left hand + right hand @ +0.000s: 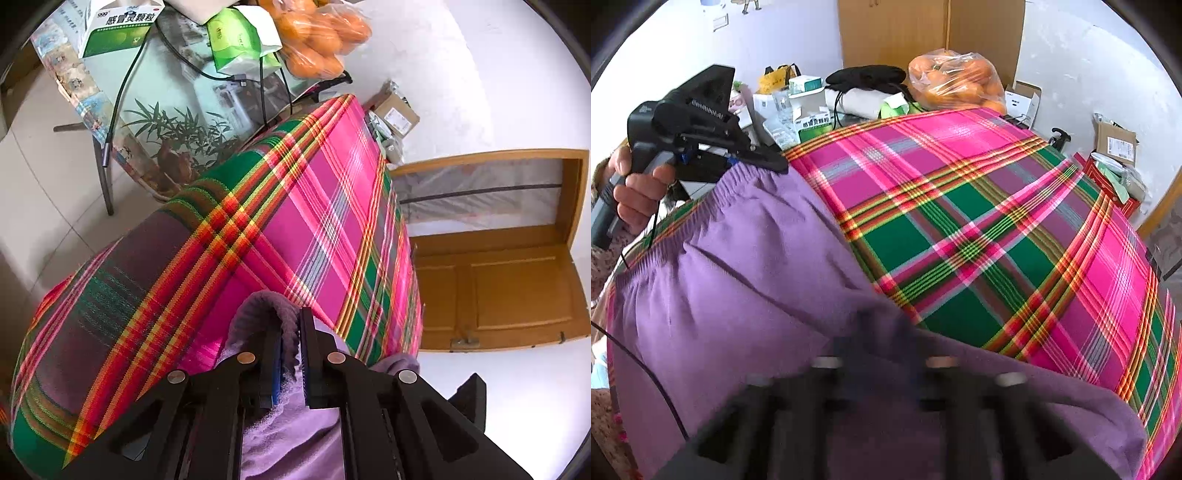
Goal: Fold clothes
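The right gripper (pixel 882 354) was blurred against the purple garment (pixel 738 266); whether it pinched the fabric could not be told. The left gripper (pixel 290 343) was pressed together on the garment's elastic waistband (pixel 701 199), held by a hand (pixel 635 184). The garment lay on the plaid cloth (pixel 979 229). Beyond stood a table (pixel 110 85) carrying a bag of oranges (pixel 956 81) and a medicine box (pixel 118 26).

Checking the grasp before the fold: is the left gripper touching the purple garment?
Touching. The left wrist view shows the left gripper shut on the purple garment's ribbed waistband edge.
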Motion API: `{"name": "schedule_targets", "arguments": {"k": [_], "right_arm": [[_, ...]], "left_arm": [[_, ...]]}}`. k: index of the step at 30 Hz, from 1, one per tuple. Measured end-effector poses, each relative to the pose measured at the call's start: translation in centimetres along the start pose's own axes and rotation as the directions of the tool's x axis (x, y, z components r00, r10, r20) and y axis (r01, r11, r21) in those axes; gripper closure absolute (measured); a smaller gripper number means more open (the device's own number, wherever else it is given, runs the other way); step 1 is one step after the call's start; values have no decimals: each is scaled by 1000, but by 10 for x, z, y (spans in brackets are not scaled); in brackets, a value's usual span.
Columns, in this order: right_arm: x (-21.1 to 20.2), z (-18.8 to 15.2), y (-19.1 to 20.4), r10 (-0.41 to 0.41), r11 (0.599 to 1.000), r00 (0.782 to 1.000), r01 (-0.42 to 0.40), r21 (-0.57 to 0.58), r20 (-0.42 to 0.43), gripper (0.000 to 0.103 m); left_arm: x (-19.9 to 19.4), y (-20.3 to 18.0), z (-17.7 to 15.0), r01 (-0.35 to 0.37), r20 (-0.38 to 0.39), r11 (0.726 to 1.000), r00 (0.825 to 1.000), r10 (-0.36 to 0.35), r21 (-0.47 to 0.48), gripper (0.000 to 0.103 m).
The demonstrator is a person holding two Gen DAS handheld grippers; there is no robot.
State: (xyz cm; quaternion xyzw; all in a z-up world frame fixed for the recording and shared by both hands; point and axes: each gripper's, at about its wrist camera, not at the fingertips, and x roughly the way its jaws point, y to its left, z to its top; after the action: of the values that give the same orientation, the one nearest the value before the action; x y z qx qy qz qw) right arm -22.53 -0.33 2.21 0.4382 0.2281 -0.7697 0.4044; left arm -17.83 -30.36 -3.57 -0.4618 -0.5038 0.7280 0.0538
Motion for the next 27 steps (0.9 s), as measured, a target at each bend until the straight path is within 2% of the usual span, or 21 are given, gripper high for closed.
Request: {"name": "schedule_targets", "arguments": {"k": [4,8,13,18,22,25,27], "right_arm": [[-6,7,5,-72,997,996,73,-20,52,97],[-13,23,-4,-120,992,984,113,62,133,97],[10,33,-10,-130,988,988,122,98,78,97],[25,33,-24,-124,977,991,115,182,40,96],[29,40,-24,-180,968,983,170,182,35,90],[23,41,-29,-221,953,975,209,221,29,84],[4,33,-35,-247,940,967,225,256,57,84]], "left_arm": [[-2,3,1,-1,5,1000,1000,1,-9,95],[-3,5,3,-4,14,1000,1000,4,-20,95],[-3,5,3,-11,22,1000,1000,12,-28,95],[-3,5,3,-19,30,999,999,20,-36,95],[-4,5,2,-25,36,999,999,27,-41,95],[-9,-10,-9,-50,47,999,998,49,10,95],[-13,-19,-16,-67,55,997,996,64,44,95]]}}
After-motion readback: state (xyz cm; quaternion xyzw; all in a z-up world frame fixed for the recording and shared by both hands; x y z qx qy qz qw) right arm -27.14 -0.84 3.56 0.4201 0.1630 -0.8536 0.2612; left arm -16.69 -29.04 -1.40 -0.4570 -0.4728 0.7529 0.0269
